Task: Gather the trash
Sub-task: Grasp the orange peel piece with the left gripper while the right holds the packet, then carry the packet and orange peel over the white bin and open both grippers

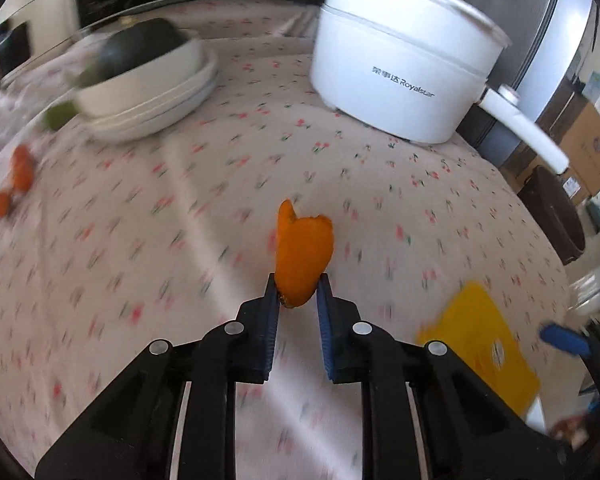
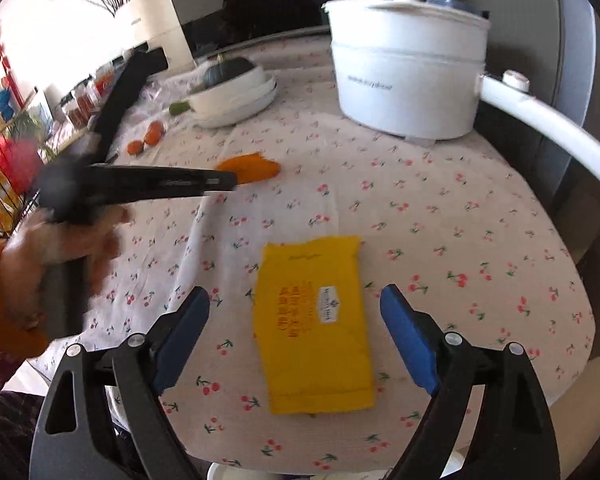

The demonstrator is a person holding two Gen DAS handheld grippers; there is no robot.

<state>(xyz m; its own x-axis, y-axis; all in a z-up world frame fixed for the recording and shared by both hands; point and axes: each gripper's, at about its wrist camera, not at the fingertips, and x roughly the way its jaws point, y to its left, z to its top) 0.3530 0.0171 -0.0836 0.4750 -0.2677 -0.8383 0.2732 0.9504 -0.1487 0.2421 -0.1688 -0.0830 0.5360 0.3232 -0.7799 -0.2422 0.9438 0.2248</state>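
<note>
While your left gripper (image 1: 298, 294) pinches the orange peel (image 1: 303, 258) above the surface (image 1: 180, 240), right gripper (image 2: 296, 336) hangs spread over the yellow wrapper (image 2: 314, 328); that's still lying flat, approx. halfway done, no bin visible.

Bright daylight throughout, strongest from the washed-out window area at upper left of the right wrist view. Heavy motion smear across the left wrist view: cherry print on the surface (image 1: 204, 184) streaked, stacked bowls (image 1: 148, 80) and yellow packet (image 1: 480, 344) soft, white pot (image 1: 404, 60) fairly crisp. Sharper in the right wrist view, though the left tongs (image 2: 220, 180) and hand (image 2: 60, 248) blurred. Strong fisheye bending and dark vignette at all edges. Soft, faint shadows.
</note>
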